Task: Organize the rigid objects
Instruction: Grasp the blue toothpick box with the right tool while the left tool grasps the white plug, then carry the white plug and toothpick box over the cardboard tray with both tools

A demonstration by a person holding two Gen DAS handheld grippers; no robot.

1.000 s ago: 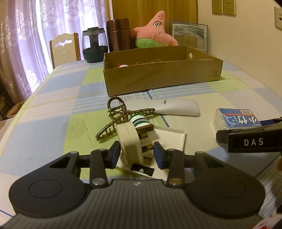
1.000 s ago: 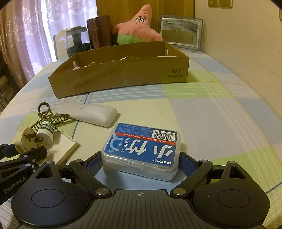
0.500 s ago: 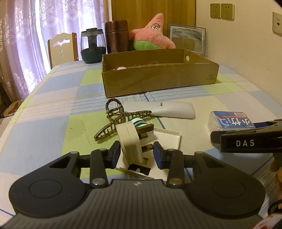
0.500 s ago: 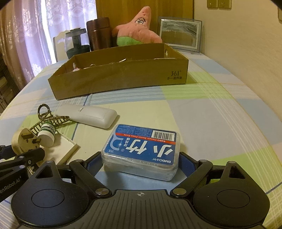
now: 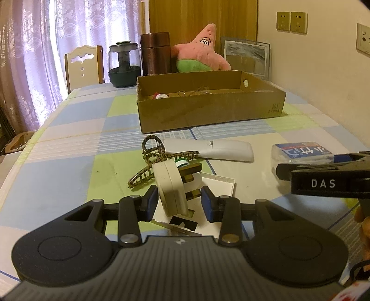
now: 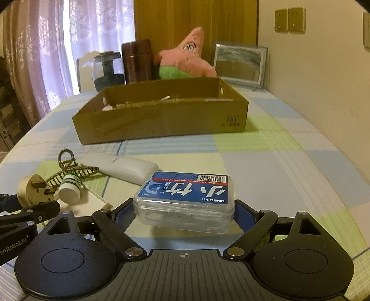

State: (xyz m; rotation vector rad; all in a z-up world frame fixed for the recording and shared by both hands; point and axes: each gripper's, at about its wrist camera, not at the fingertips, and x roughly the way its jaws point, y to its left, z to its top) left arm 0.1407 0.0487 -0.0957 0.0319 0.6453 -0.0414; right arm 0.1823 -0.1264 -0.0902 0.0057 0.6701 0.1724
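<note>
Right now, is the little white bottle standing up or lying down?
Lying down. The little white bottle rests on its side on the white tray, its round end facing the right wrist camera.

matt cardboard box [image 6: 161, 125] — glossy plastic case [image 6: 185, 199]

From my feed I saw lilac lace curtains [image 5: 27, 58] glowing with daylight, a cream wooden chair [image 5: 83, 64], a brown wooden door [image 5: 203, 20] and a beige wall [image 5: 323, 76].

Both grippers [image 5: 180, 201] [image 6: 184, 208] low, jaws apart
</note>
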